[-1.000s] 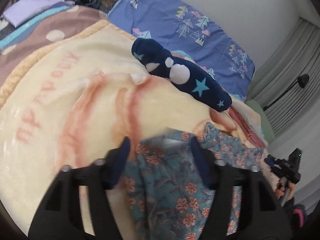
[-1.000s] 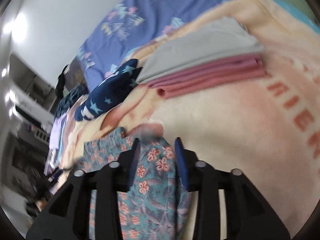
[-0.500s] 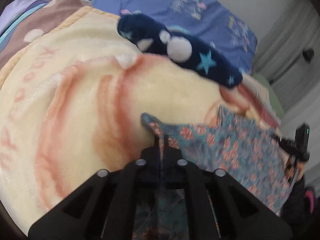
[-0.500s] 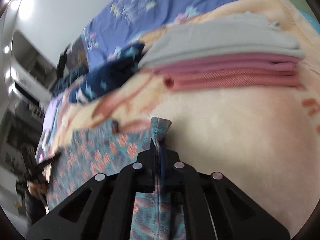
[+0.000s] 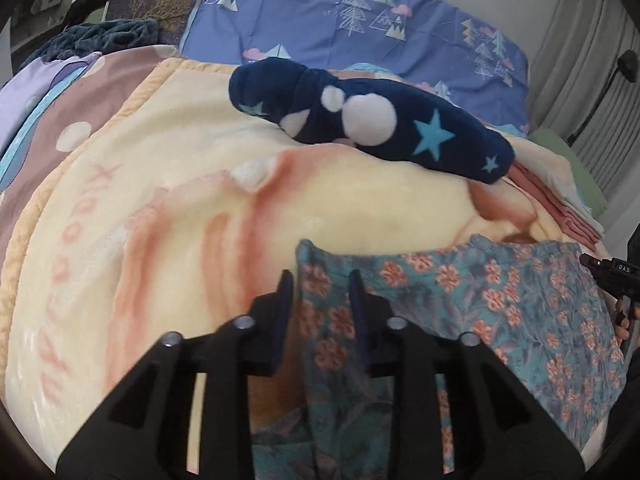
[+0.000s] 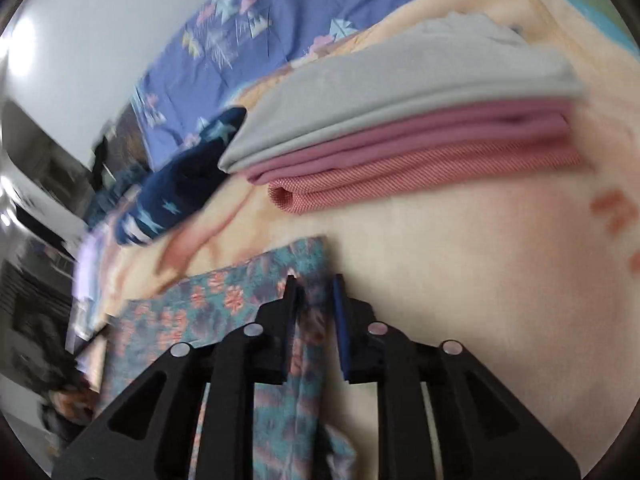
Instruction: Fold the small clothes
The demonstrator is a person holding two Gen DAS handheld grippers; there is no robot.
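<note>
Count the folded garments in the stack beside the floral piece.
3 visible: a grey one on top, a mauve-pink one under it, a red woven one at the bottom on the blanket. More could hide behind.

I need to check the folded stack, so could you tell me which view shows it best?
The right wrist view: the folded stack fills its upper half, grey layer over pink ones, edges clear. The left wrist view shows only a sliver of it at the right, behind the navy star cushion.

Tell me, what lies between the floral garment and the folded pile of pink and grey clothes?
Only bare cream blanket separates the floral garment from the folded pile; the right wrist view shows this.
</note>
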